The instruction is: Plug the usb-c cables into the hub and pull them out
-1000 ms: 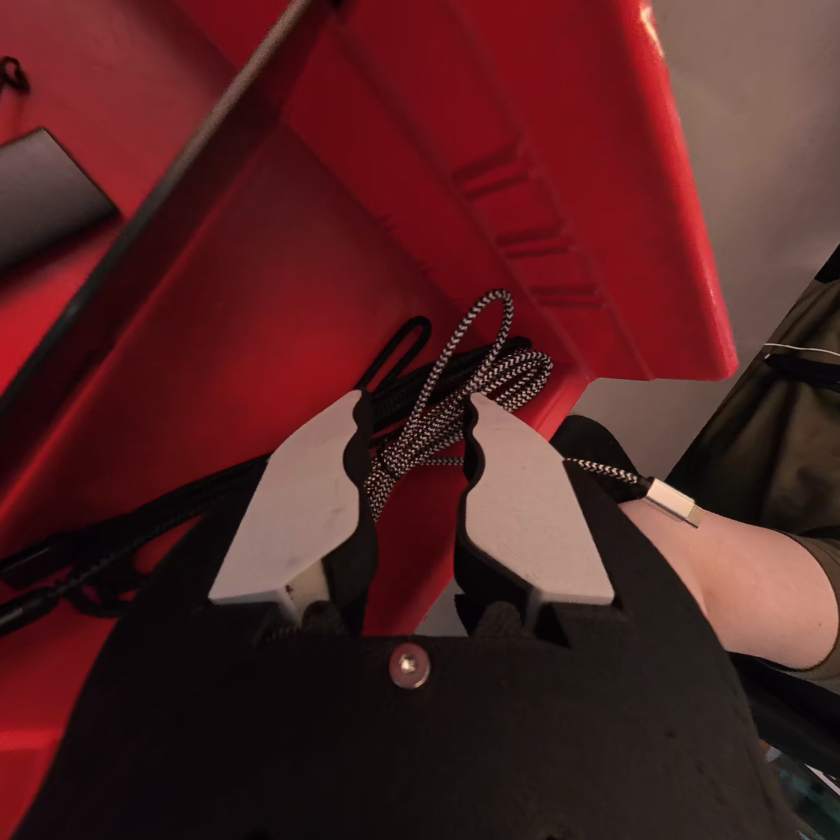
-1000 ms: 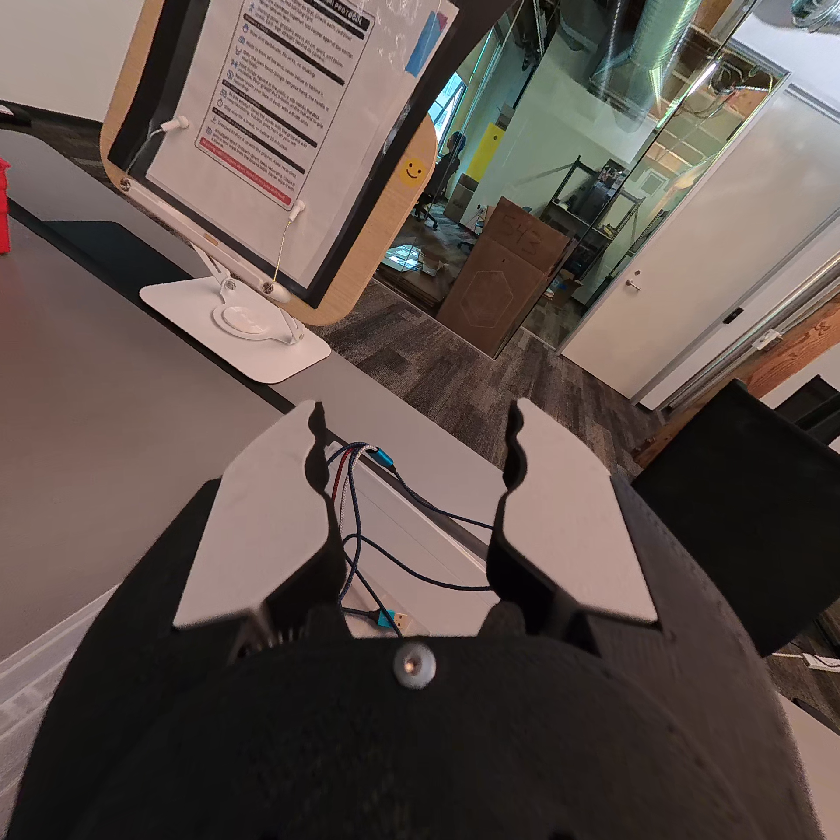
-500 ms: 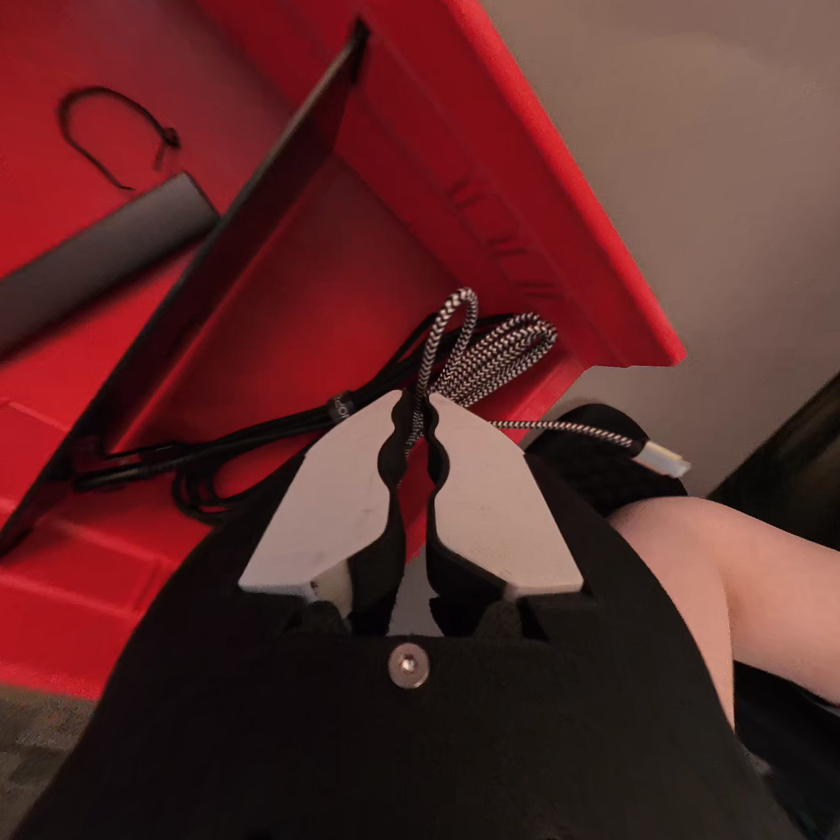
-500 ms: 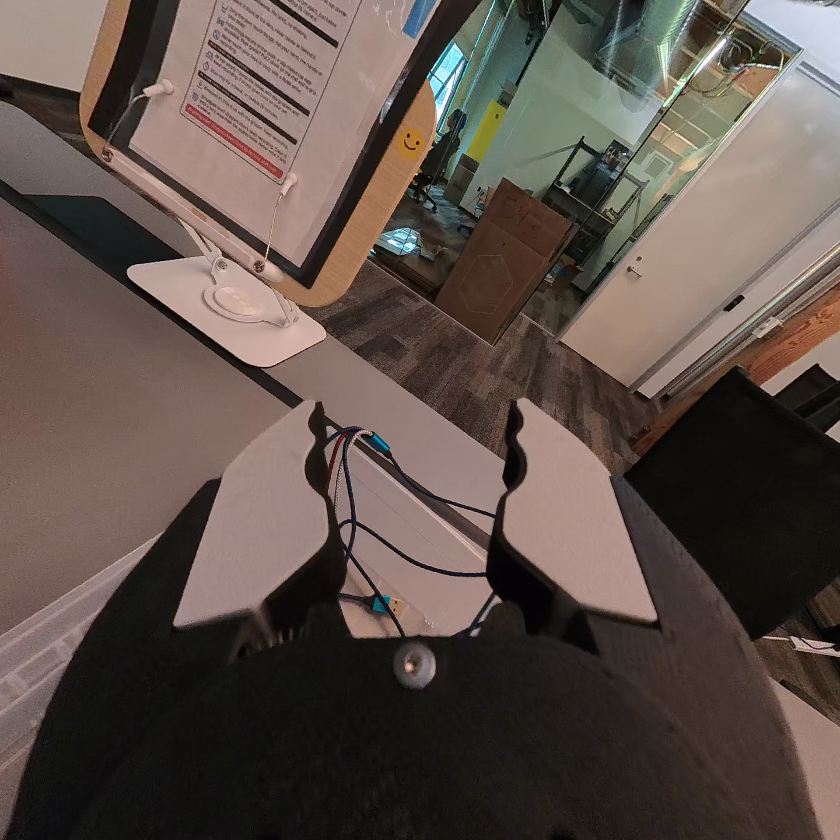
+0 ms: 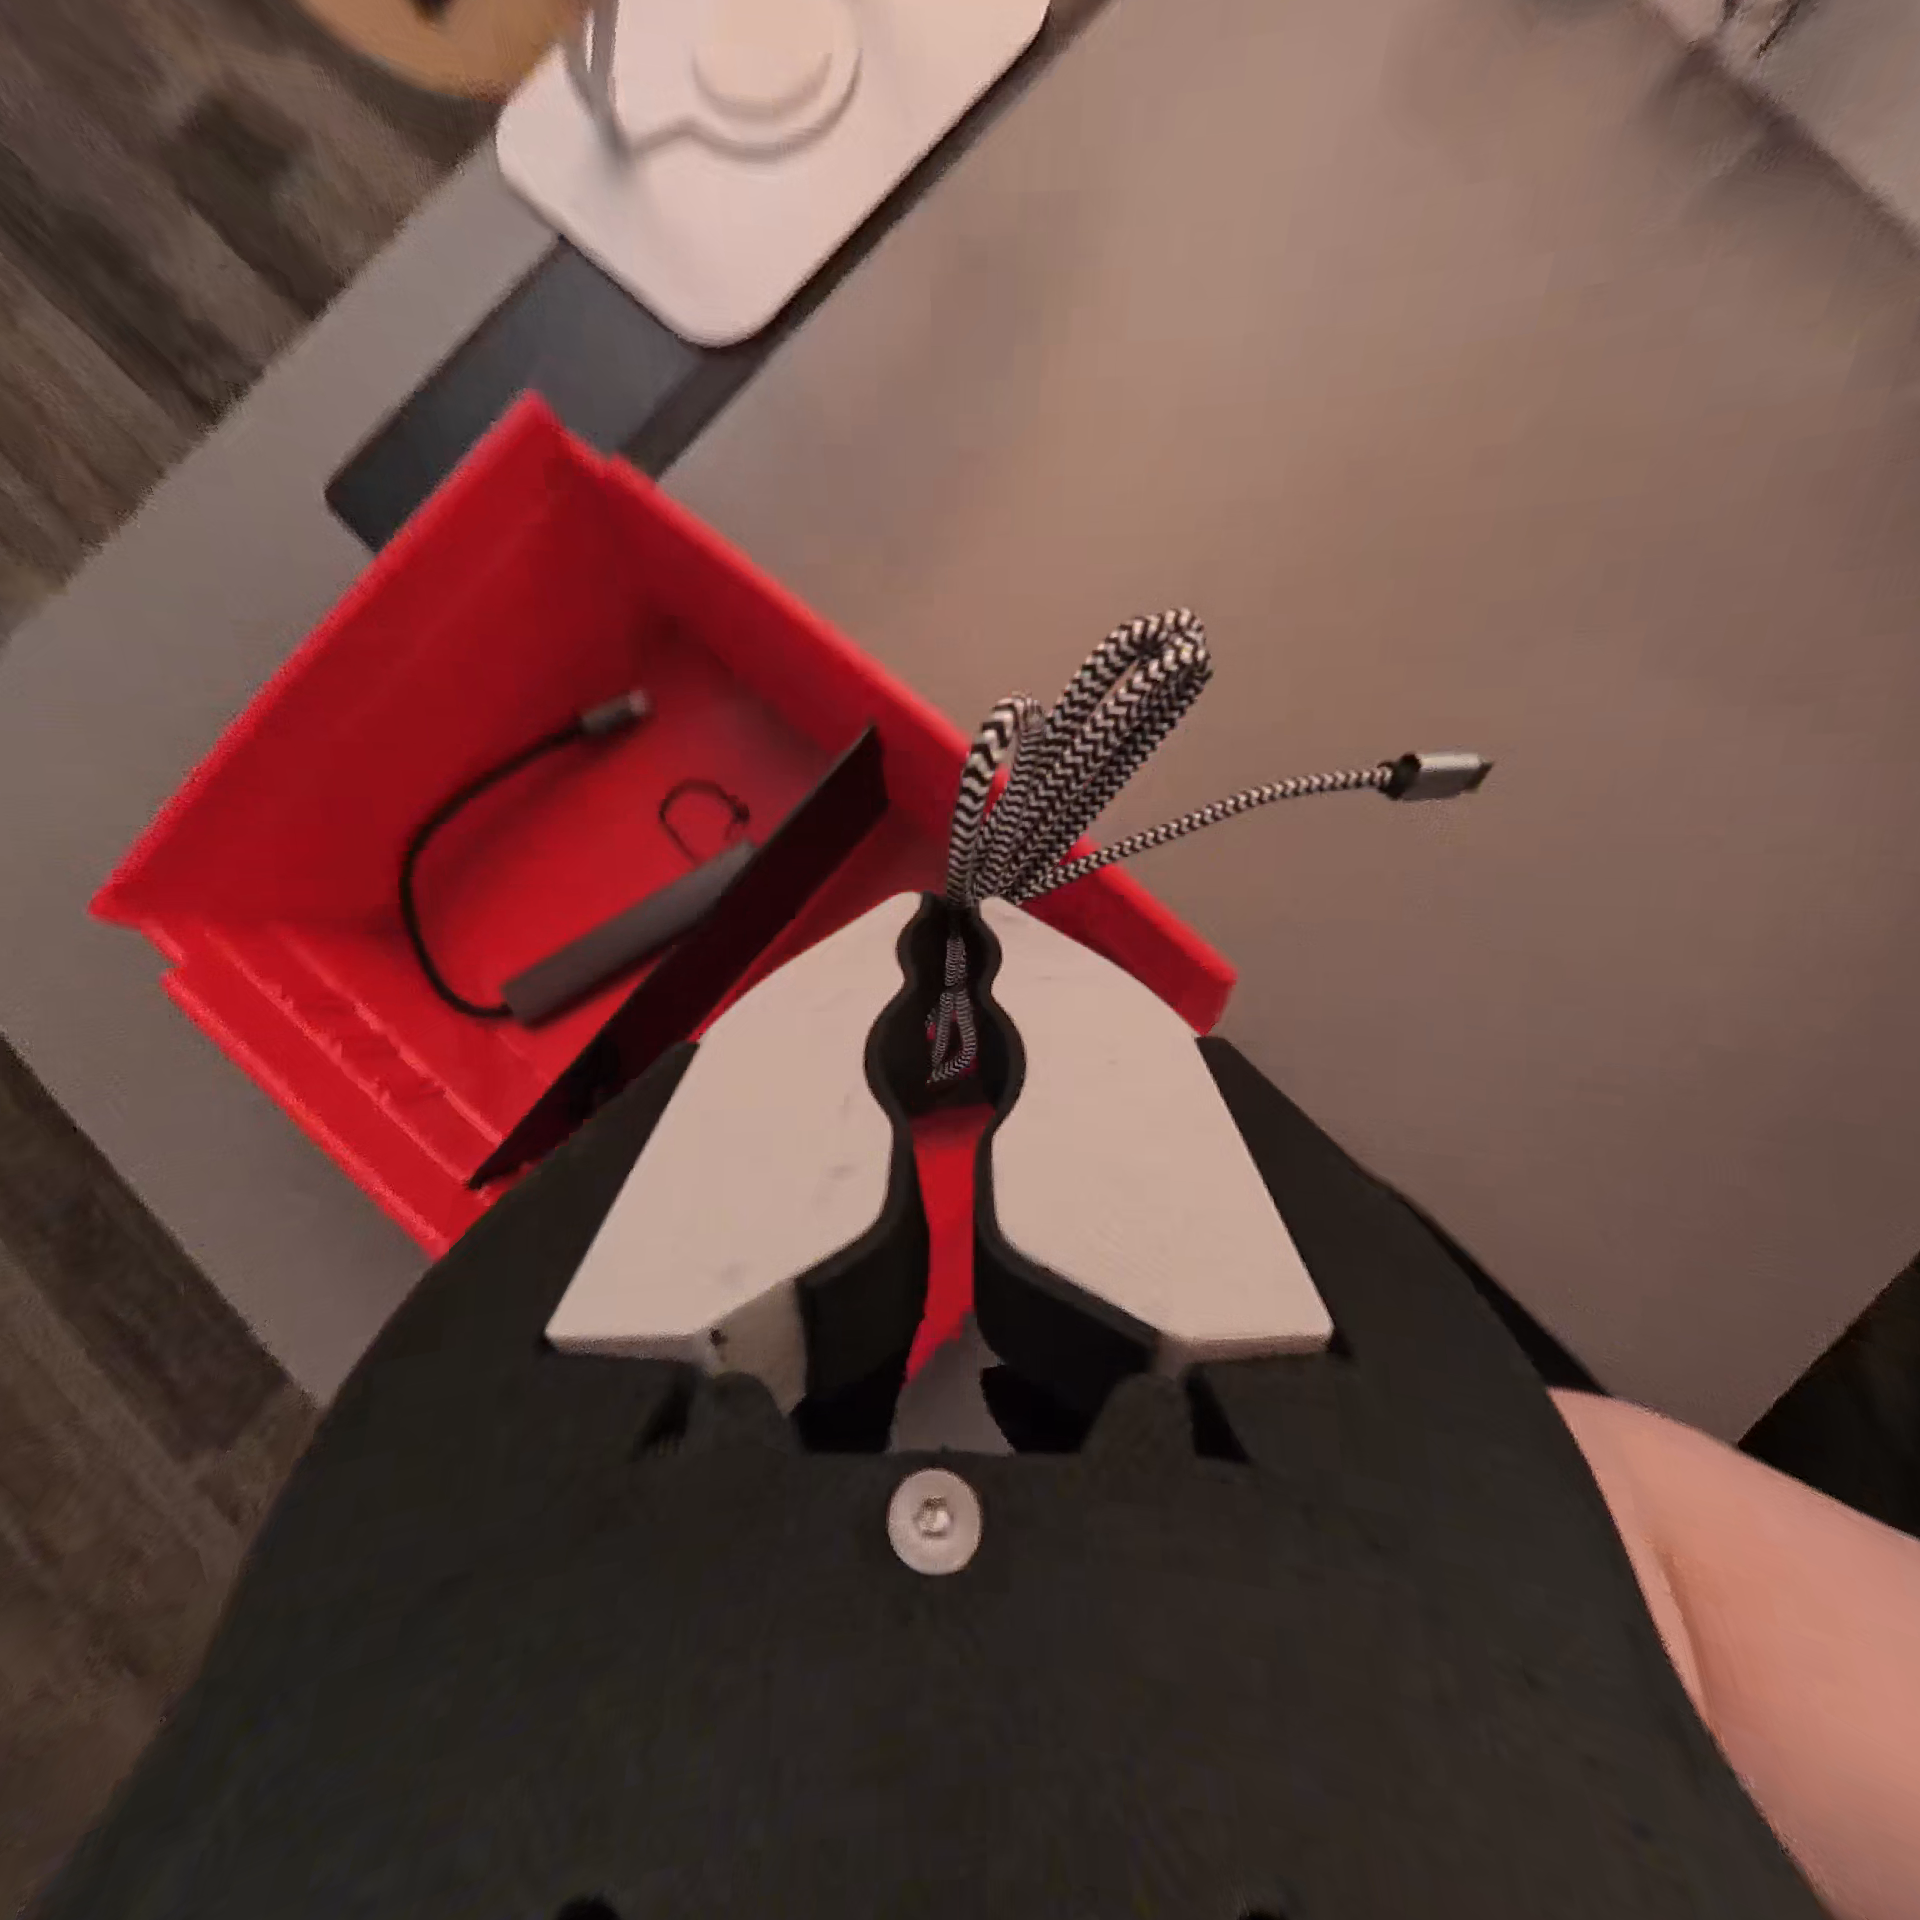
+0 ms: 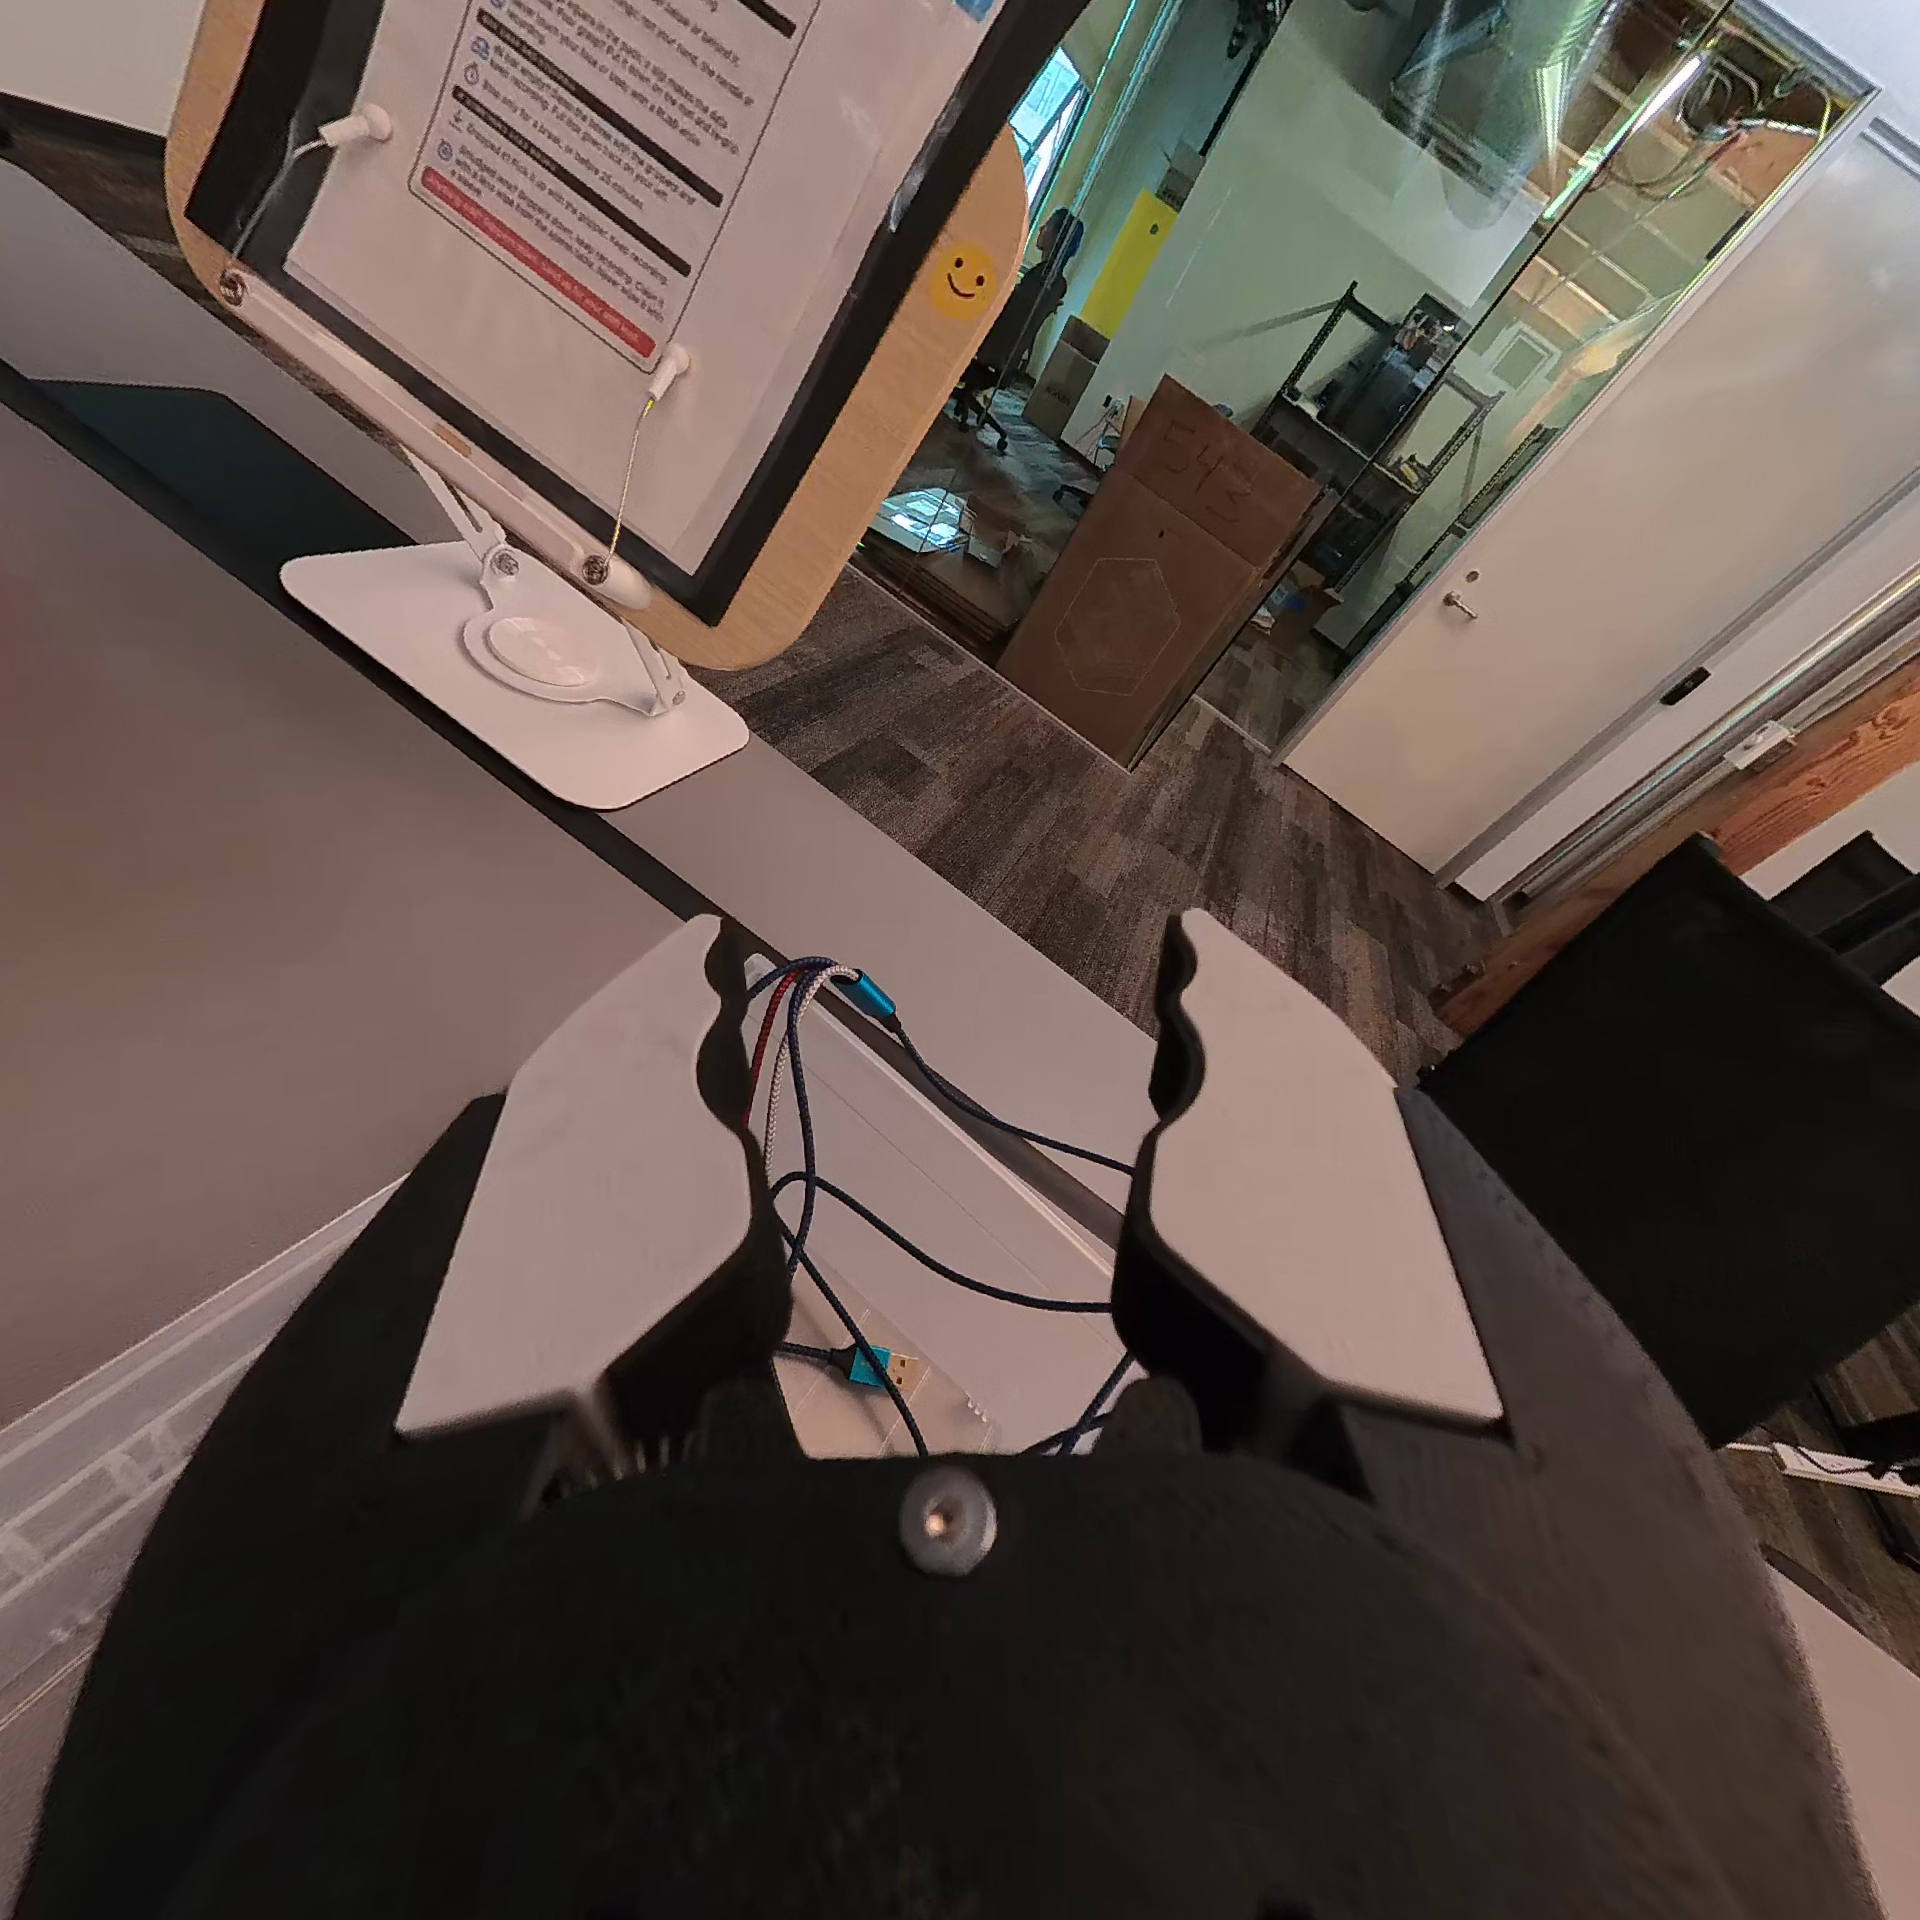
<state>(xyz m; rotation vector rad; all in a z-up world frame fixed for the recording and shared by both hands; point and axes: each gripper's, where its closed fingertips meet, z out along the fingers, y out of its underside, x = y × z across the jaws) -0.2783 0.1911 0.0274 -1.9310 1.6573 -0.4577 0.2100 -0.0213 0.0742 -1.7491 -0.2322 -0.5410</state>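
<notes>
**Braided cable lifted out of the red bin**

The left gripper point(image 5: 954, 914) is clamped on the folded black-and-white braided cable point(image 5: 1081, 758), which a second ago lay inside the red bin point(image 5: 343, 717) and now hangs above it, its plug point(image 5: 1439, 774) sticking out beyond the bin. The hub point(image 5: 634, 945) remains inside the bin. The right gripper point(image 6: 940, 935) stays spread, holding nothing, well away from the bin. Plugging in has not begun.

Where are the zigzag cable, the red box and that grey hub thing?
Zigzag cable point(image 5: 1101, 758), left wrist view: its folded loops.
Red box point(image 5: 436, 644), left wrist view: bare inner wall.
Grey hub point(image 5: 634, 935), left wrist view: its long body.
</notes>
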